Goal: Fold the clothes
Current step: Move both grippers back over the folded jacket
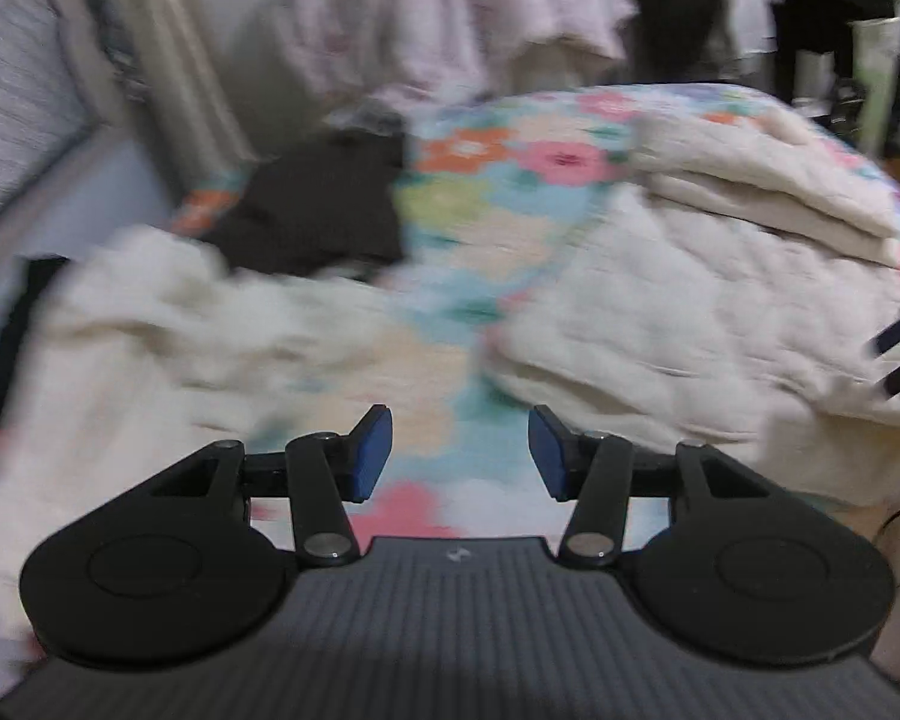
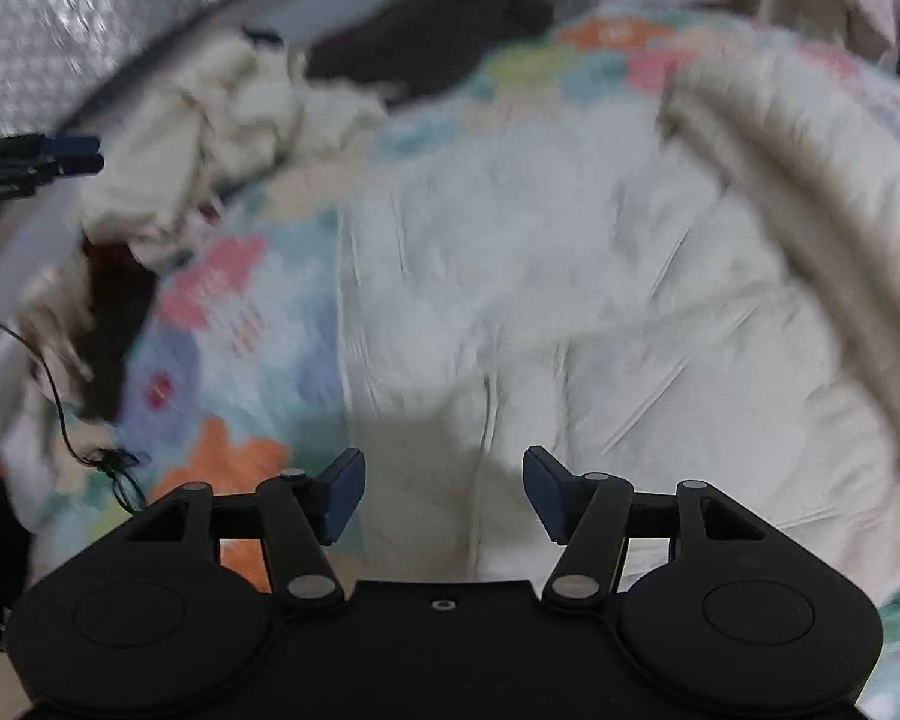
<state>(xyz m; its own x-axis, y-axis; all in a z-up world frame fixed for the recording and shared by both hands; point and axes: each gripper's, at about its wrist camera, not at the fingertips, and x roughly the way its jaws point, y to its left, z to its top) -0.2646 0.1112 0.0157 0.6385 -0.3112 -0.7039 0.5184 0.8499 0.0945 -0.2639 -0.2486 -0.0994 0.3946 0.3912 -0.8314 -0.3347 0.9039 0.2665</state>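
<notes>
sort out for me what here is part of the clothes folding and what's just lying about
Part of the job:
- flat cream cloth garment
- crumpled cream cloth heap
- dark brown garment
- folded cream stack
- left gripper, open
- right gripper, open

Lying about:
- floral bedspread
- thin black cable
- hanging pink clothes

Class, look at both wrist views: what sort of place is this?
Probably a bedroom: a floral bedspread covers a bed, cream garments lie on it, and clothes seem to hang behind it.
</notes>
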